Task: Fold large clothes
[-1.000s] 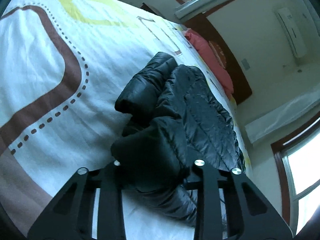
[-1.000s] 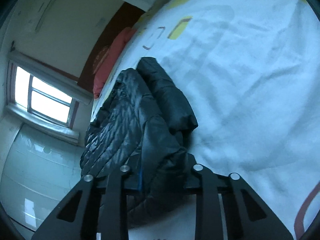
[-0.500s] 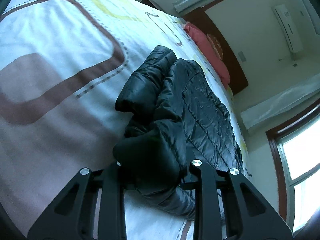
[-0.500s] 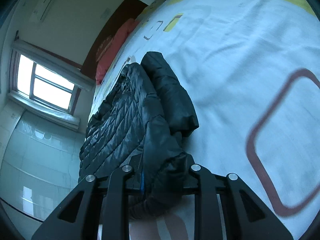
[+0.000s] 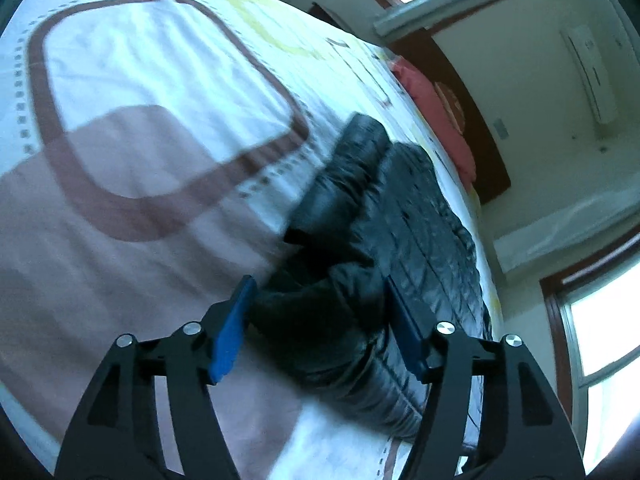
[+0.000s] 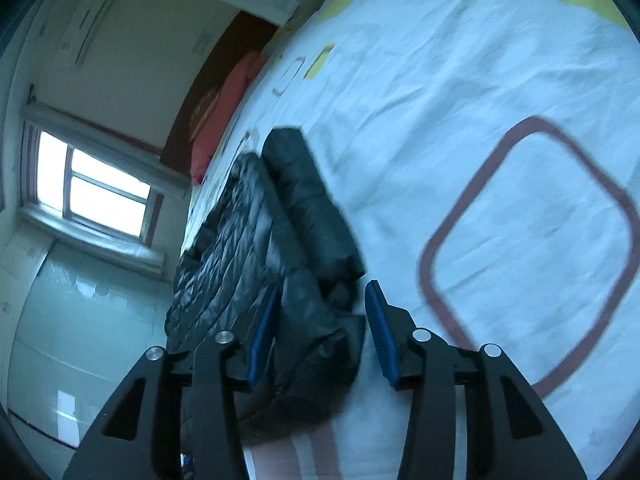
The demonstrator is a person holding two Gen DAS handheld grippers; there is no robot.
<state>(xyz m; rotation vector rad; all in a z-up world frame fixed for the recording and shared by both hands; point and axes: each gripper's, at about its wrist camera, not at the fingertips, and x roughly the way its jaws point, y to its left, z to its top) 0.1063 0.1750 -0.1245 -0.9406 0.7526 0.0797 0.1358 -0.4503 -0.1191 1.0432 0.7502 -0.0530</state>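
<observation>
A black quilted puffer jacket [image 5: 404, 232] lies bunched and partly folded on the bed, a sleeve [image 5: 352, 168] lying along its side. My left gripper [image 5: 320, 312] is open, its blue pads [image 5: 232, 332] spread on either side of the jacket's near end. In the right wrist view the jacket [image 6: 248, 232] lies left of centre. My right gripper [image 6: 320, 312] is open too, with the jacket's near fold between its pads [image 6: 380, 336], not pinched.
The bed sheet [image 5: 152, 80] is white with brown rounded squares and yellow patches; it also shows in the right wrist view [image 6: 480, 100]. A red pillow [image 5: 436, 120] and dark headboard [image 5: 476, 128] lie beyond the jacket. Windows [image 6: 96, 192] and walls surround the bed.
Both grippers have opened and let go of the jacket's near end. The jacket has dropped onto the sheet, and both cameras have shifted.
</observation>
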